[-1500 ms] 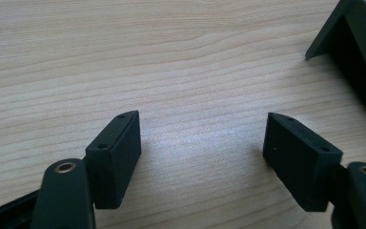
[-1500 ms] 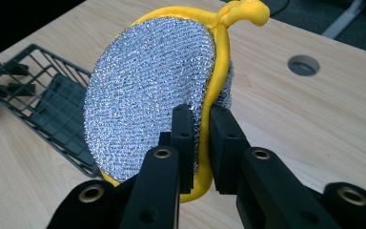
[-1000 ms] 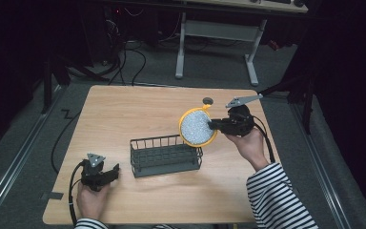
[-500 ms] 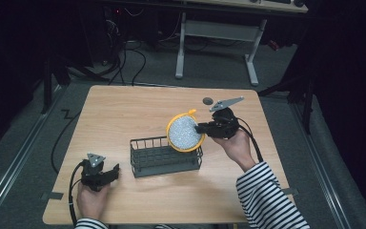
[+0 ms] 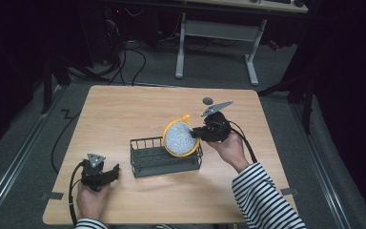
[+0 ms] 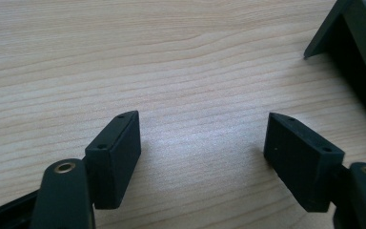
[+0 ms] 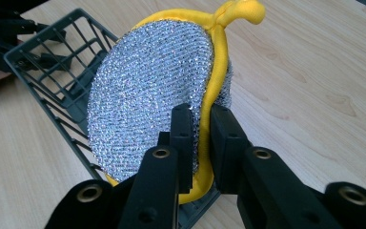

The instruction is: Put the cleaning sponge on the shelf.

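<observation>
While we clamp the round scouring pad (image 5: 180,138) edge-on in our right gripper (image 5: 196,134), it stands over the right end of the dark wire rack (image 5: 148,165); our left gripper (image 5: 110,173) rests open on the table (image 5: 124,109).

Seen from the high view, the pad's silver face turns toward the rack's left, its yellow rim and loop uppermost, and a small dark disc (image 5: 208,100) lies on the table beyond. Along the left gripper view, we see our two jaws spread wide above bare wood, with a corner of the rack (image 6: 357,43) at upper right. Along the right gripper view, our jaws pinch the yellow rim of the pad (image 7: 147,105), whose lower edge sits inside the rack (image 7: 52,90).
</observation>
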{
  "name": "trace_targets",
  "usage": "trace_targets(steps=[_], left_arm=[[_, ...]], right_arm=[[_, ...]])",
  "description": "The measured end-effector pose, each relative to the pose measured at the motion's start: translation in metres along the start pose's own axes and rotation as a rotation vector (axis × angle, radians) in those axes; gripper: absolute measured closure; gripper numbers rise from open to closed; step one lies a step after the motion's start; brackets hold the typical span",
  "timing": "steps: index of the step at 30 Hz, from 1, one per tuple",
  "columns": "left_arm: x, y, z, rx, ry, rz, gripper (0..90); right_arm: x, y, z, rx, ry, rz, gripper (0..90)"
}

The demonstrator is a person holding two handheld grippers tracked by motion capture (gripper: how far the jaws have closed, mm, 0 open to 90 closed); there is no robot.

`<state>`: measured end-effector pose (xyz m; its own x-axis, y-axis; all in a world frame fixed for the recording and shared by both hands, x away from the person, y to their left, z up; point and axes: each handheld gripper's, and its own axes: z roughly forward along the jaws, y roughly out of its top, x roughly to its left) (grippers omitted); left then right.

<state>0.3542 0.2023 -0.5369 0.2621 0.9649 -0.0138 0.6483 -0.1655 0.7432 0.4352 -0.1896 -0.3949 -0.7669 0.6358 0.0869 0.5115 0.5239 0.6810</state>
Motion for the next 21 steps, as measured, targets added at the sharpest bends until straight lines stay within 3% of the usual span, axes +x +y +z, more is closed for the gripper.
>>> trace_targets(steps=[13, 21], left_arm=[[0.0, 0.0, 0.0, 0.0, -0.002, 0.0, 28.9], [0.0, 0.0, 0.0, 0.0, -0.003, -0.001, 29.1]], right_arm=[[0.004, -0.009, 0.018, 0.047, -0.001, -0.021, 79.9], [0.004, -0.011, 0.017, 0.056, 0.012, -0.025, 77.9]])
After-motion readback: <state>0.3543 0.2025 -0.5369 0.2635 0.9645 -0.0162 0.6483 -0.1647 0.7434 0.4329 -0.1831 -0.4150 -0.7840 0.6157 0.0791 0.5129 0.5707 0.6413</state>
